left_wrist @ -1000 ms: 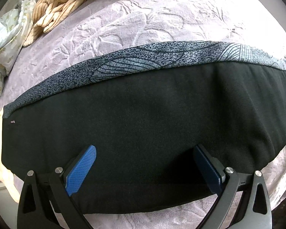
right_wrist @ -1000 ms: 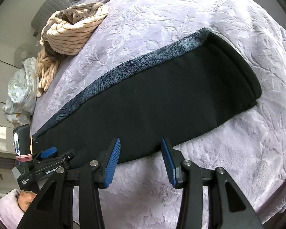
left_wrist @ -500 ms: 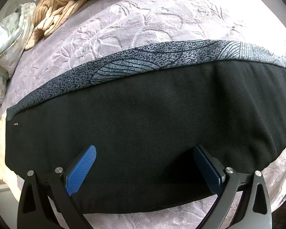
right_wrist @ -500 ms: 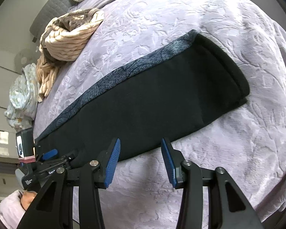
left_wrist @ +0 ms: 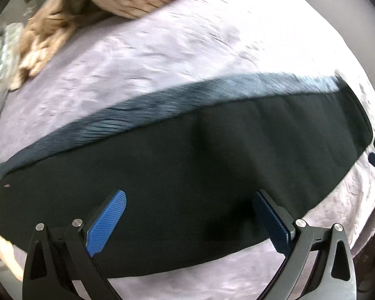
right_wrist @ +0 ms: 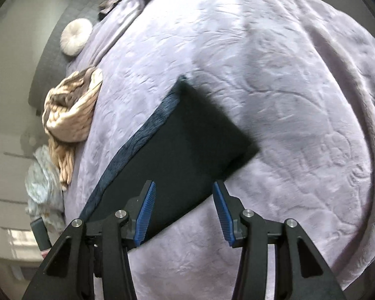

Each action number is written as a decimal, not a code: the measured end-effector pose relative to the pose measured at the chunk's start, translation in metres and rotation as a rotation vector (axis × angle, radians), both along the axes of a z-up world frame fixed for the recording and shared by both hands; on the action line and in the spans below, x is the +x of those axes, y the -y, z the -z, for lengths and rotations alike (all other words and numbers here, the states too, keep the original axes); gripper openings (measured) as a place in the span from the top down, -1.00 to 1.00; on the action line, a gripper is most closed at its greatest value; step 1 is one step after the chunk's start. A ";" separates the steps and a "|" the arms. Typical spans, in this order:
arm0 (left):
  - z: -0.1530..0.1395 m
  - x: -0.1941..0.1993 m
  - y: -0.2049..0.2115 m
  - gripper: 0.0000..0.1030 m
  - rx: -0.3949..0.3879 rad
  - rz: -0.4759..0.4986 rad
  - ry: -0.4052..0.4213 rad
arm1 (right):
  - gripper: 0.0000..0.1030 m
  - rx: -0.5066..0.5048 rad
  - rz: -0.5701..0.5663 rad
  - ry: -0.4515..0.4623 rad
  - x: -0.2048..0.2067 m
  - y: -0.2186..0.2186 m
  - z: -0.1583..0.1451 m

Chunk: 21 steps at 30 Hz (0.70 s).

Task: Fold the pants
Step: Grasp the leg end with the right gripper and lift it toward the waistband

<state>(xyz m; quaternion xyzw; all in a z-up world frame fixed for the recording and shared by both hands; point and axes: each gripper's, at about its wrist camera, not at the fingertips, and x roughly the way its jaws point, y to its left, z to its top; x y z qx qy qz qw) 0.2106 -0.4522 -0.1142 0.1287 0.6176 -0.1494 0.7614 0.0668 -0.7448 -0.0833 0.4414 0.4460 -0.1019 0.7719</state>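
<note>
Black pants (left_wrist: pixel 187 175) lay folded lengthwise on bedspread (right_wrist: pixel 287 100); left gripper (left_wrist: pixel 190 215) agape, empty; right gripper (right_wrist: pixel 183 207) opening, empty. Next: grasp an end, fold crosswise.

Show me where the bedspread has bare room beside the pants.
Bare lilac bedspread stretches right of the black pants and below their near edge. Crowded left: beige striped blanket, pale floral bundle, round cushion.
</note>
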 end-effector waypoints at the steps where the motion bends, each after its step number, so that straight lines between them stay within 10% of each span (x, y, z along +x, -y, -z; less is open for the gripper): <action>1: 0.008 -0.002 0.007 -0.98 0.013 0.008 -0.014 | 0.00 0.009 0.006 -0.001 0.000 0.003 0.002; 6: 0.023 -0.002 0.010 -0.98 0.027 -0.019 -0.036 | 0.00 0.042 0.042 -0.015 -0.001 0.014 0.019; 8: 0.023 -0.003 0.010 -0.98 0.026 -0.015 -0.033 | 0.32 0.049 0.054 -0.002 -0.001 0.016 0.023; 9: 0.022 -0.003 0.011 -0.98 0.030 -0.009 -0.028 | 0.84 0.057 0.058 0.005 0.001 0.019 0.024; 21: 0.020 -0.011 0.021 -0.98 0.041 0.000 -0.015 | 0.57 0.220 0.115 0.034 -0.018 0.040 0.038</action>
